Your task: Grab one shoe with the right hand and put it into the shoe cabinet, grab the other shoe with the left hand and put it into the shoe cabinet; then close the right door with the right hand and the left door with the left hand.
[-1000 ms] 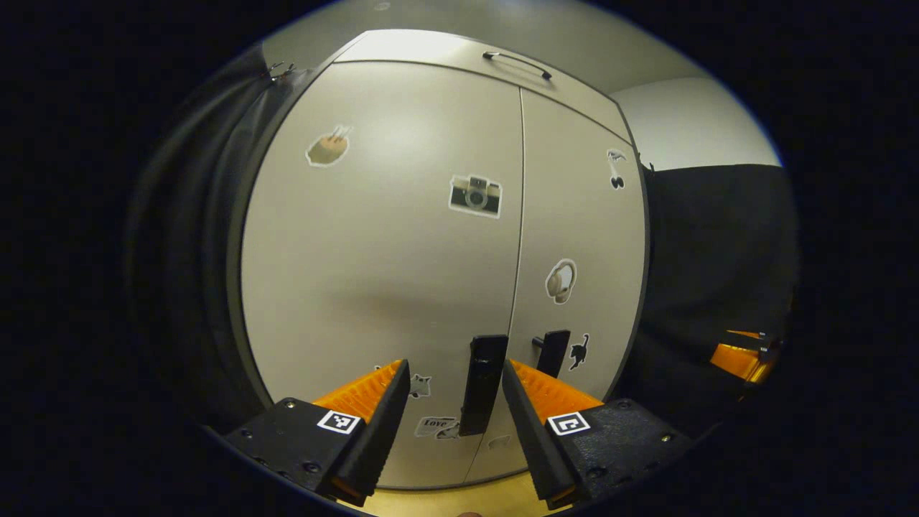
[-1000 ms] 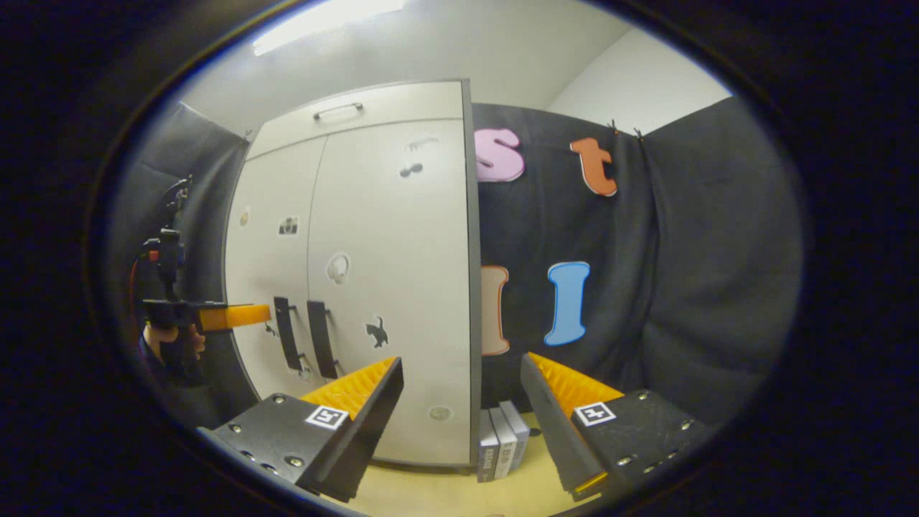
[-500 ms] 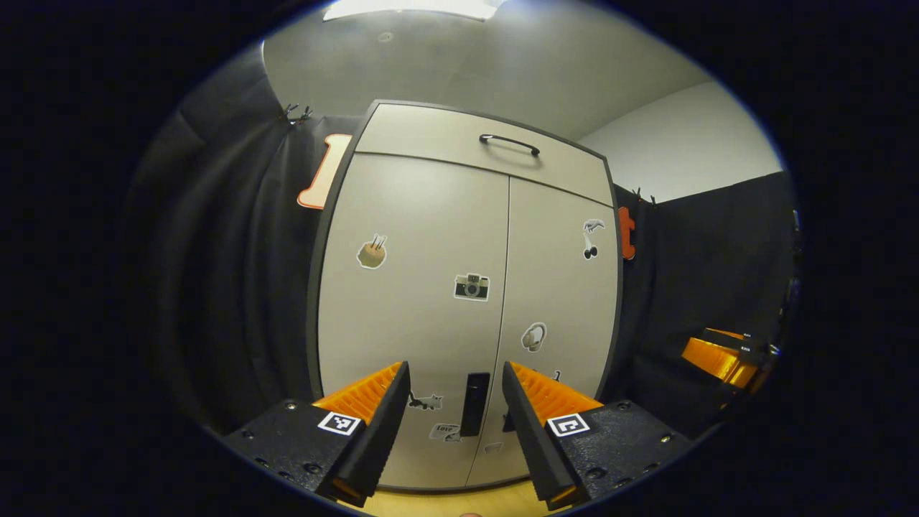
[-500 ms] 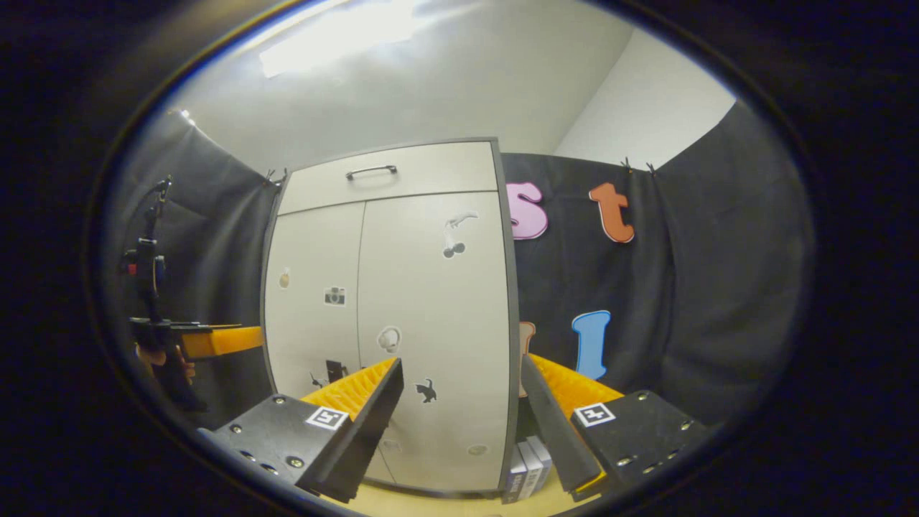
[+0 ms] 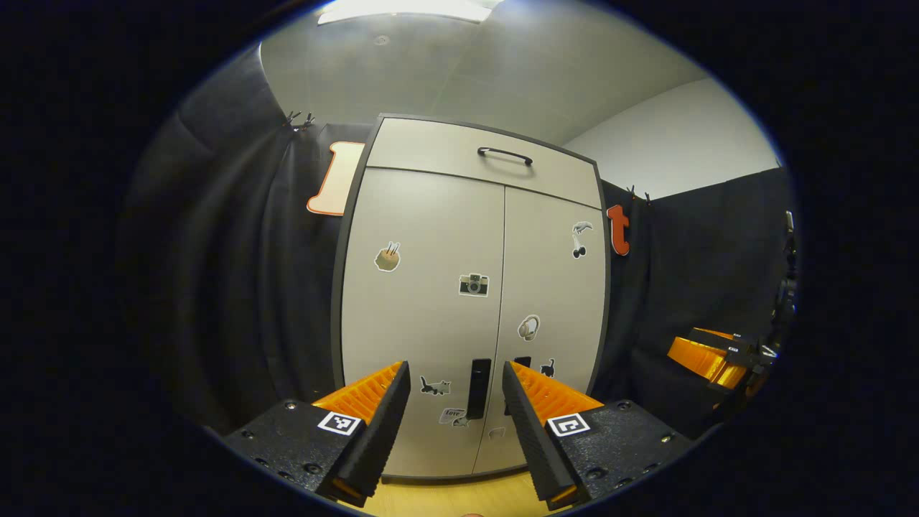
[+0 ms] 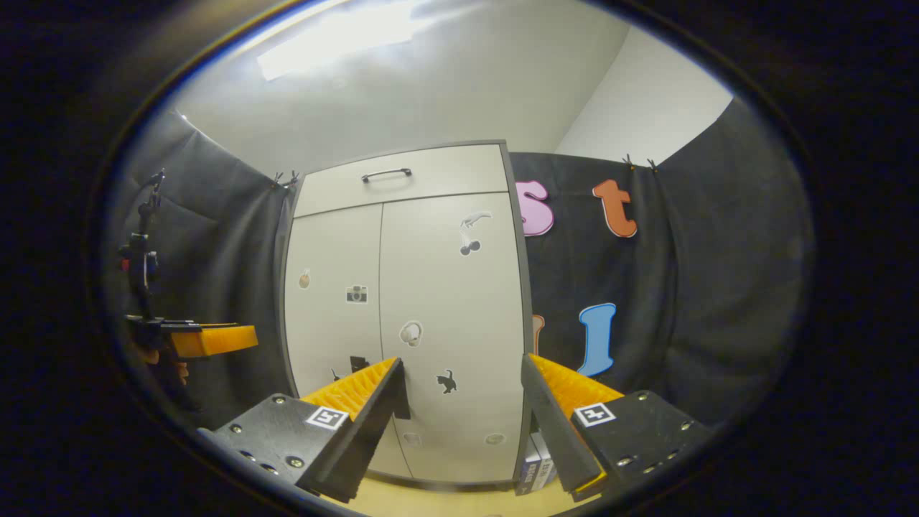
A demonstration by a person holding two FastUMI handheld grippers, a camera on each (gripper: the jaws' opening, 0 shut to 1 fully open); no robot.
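While both doors of the shoe cabinet (image 5: 470,301) stand flush and closed in the centre of the left gripper view, the left gripper (image 5: 454,402) hangs at the bottom of the frame with its jaws spread wide and nothing between them. A strip of wooden floor (image 5: 459,492) lies between it and the cabinet's lower edge. At the right edge of that frame the right gripper (image 5: 707,359) hovers well apart from the cabinet's side. In the right gripper view, the right gripper (image 6: 463,402) is likewise wide open and empty. What seem to be boxes (image 6: 540,470) stand just beside the cabinet's lower right corner.
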